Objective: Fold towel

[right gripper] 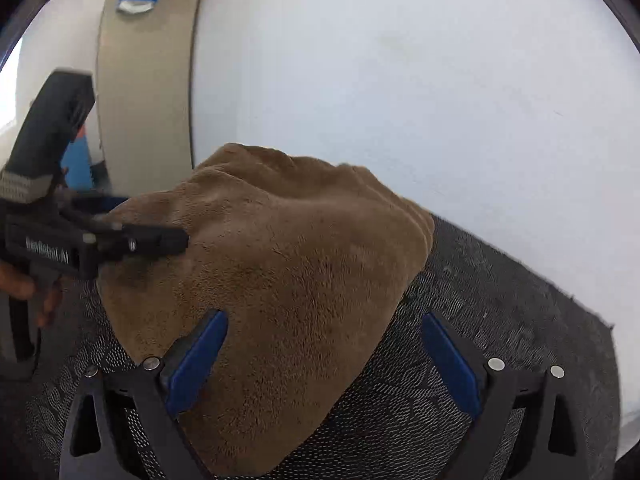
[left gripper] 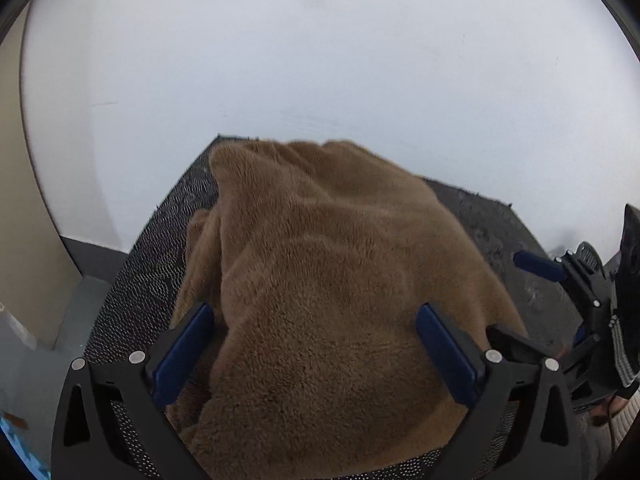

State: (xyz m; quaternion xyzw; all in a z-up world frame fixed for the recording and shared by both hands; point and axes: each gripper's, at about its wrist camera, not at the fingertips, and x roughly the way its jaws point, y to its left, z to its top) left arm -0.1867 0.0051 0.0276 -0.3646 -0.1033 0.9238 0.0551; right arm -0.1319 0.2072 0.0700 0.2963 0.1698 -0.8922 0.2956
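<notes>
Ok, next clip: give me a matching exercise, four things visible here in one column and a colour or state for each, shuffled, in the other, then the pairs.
Things:
1. towel
2. mat
3. left gripper
4. wall

Colours or states:
A. dark, patterned with small light dashes
B. white, plain
C. brown, plush, bunched in a heap
D. open, one blue finger on each side of the heap

Pairs: 1-C, 2-A, 3-D, 4-B

Left tool [left gripper: 316, 344] and right tool [right gripper: 324, 352] both hover with fingers spread wide.
</notes>
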